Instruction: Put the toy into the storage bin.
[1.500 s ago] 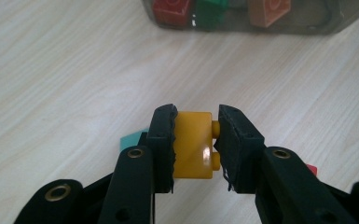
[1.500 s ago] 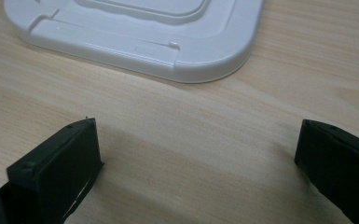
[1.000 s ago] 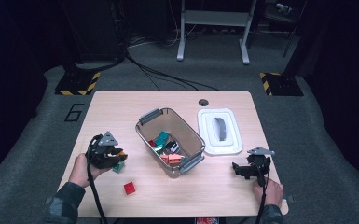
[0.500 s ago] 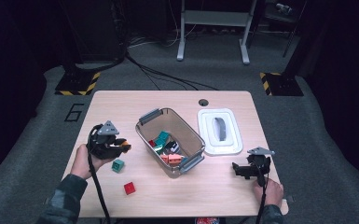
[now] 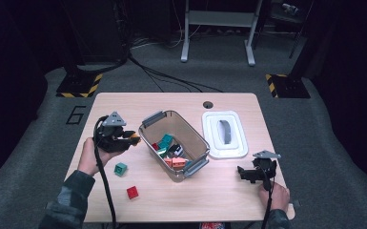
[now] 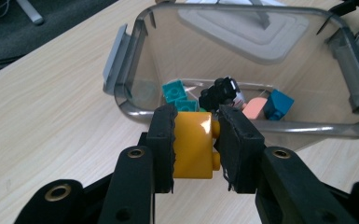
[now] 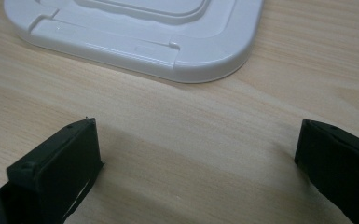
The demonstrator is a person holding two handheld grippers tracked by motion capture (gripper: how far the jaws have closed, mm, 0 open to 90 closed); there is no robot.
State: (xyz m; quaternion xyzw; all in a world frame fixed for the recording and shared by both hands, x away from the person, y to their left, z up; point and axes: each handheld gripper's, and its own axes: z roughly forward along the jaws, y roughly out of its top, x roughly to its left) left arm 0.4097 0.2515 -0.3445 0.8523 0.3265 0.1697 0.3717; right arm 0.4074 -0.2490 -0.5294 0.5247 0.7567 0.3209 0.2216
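My left gripper [image 5: 132, 139] [image 6: 195, 140] is shut on a yellow brick [image 6: 193, 144] [image 5: 134, 139] and holds it above the table, just left of the clear plastic bin [image 5: 190, 142] [image 6: 135, 70]. Inside the bin lie several bricks: teal [image 6: 175, 91], black [image 6: 219, 91], pink [image 6: 254, 108] and blue [image 6: 279, 103]. A green brick [image 5: 120, 168] and a red brick [image 5: 133, 192] lie on the table below my left hand. My right gripper [image 5: 244, 172] [image 7: 196, 163] rests open near the table's right front, with only bare wood between its jaws.
The bin's white lid [image 5: 225, 133] [image 7: 140, 32] lies flat on the table to the right of the bin, just beyond my right gripper. A round cable hole [image 5: 208, 104] sits at the table's far edge. Dark floor with cables surrounds the table.
My left gripper has risen with the yellow brick and moved right toward the bin's rim, leaving the green brick behind on the table. The right gripper has stayed where it was.
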